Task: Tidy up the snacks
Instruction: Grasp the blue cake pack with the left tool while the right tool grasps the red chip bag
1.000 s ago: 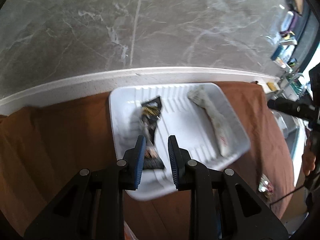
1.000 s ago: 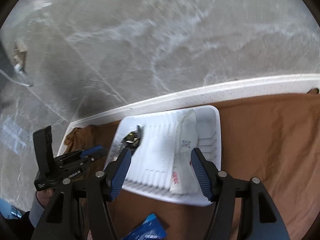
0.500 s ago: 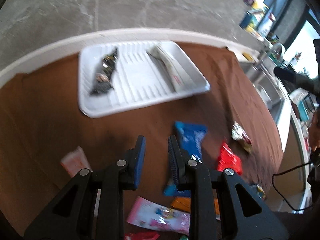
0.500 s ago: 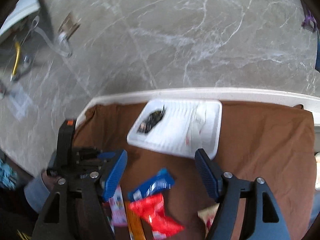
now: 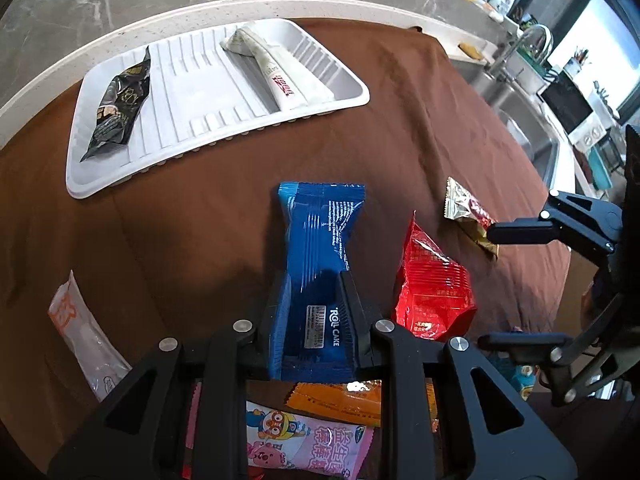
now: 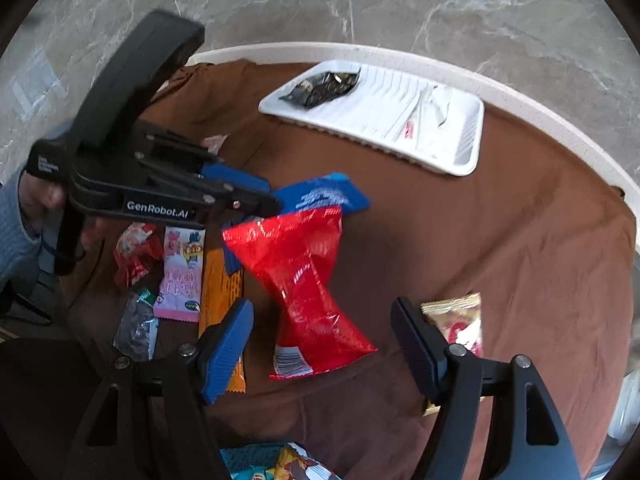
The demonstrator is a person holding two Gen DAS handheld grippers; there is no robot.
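Fingers of the left gripper (image 5: 314, 300) flank the near half of the blue roll cake packet (image 5: 318, 256), one on each side and pressed against its edges, so it looks clamped, though I judge that only from the packet's pinched waist. The right gripper (image 6: 322, 340) has its fingers wide apart, poised over the red snack bag (image 6: 308, 280) without touching it.

Sorting is under way: the white tray (image 5: 352, 98) at the far edge of the bench already holds a dark packet (image 5: 118, 110) and a pale wrapped bar (image 5: 276, 72). The step in hand seems to be picking up the blue packet; next it must be lifted clear of the brown cloth (image 5: 420, 120) and carried forward to the bare ribbed middle of the tray.

Its long axis runs away from the left wrist camera toward the tray, crimped far end leaning slightly right. The red bag lies just beside it on the right.
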